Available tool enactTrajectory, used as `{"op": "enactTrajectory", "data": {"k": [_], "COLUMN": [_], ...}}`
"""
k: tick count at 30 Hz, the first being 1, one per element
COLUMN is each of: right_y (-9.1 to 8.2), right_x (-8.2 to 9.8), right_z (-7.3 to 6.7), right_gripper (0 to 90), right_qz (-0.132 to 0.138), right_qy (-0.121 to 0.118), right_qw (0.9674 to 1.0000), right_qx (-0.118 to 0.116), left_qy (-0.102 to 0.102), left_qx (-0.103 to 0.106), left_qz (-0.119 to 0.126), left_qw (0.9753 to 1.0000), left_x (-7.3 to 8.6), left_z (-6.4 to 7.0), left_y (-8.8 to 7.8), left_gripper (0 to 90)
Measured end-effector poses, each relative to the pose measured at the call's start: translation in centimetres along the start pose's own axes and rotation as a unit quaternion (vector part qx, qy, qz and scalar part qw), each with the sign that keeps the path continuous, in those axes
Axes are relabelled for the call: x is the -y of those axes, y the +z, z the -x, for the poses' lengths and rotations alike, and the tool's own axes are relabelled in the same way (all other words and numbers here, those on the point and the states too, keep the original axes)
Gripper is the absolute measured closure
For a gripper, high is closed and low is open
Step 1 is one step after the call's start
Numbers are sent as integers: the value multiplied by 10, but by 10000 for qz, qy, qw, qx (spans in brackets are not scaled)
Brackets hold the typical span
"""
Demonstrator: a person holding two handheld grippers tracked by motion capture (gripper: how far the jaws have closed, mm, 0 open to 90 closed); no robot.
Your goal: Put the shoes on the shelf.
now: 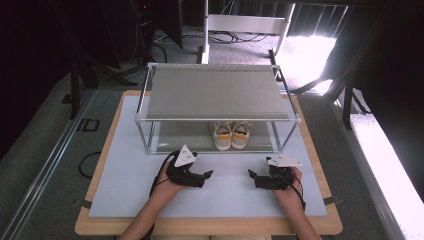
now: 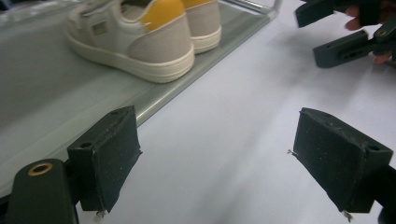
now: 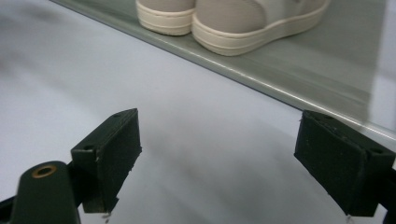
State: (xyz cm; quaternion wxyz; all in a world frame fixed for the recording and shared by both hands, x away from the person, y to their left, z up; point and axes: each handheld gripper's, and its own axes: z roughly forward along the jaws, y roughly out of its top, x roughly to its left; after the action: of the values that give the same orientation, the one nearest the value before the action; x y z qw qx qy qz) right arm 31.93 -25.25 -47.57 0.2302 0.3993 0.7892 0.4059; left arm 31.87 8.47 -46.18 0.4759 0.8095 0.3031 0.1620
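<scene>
Pale mat | beige, orange-heeled sneakers on shelf | both hand-held grippers wide, empty

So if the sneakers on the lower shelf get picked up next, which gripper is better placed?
Probably the left gripper: the pair of sneakers sits slightly nearer it, heels out. The right gripper is only marginally farther. Both have jaws open and empty over the mat.
</scene>
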Motion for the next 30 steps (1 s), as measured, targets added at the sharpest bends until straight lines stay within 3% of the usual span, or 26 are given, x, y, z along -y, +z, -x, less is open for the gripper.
{"op": "enactTrajectory", "data": {"k": [8, 13, 17, 24, 30], "right_y": [-15, -22, -26, -33, -34], "right_x": [10, 13, 16, 21, 25], "right_z": [11, 19, 25, 39, 47], "right_gripper": [136, 136, 136, 135, 135], "right_qz": [124, 195, 199, 196, 172], "right_qy": [161, 336, 299, 552, 689], "right_qw": [9993, 9981, 9976, 9942, 9925], "right_qx": [303, 481, 589, 903, 998], "left_qy": [32, -64, -83, -161, -211], "left_qx": [-207, -318, -437, -604, -730], "left_qz": [2, 47, 105, 181, 245], "left_qw": [9998, 9995, 9990, 9979, 9968], "left_x": [12, 19, 24, 31, 39], "left_z": [-5, -9, -12, -19, -23], "left_y": [-18, -27, -34, -42, -46], "left_gripper": [140, 140, 140, 141, 141]}}
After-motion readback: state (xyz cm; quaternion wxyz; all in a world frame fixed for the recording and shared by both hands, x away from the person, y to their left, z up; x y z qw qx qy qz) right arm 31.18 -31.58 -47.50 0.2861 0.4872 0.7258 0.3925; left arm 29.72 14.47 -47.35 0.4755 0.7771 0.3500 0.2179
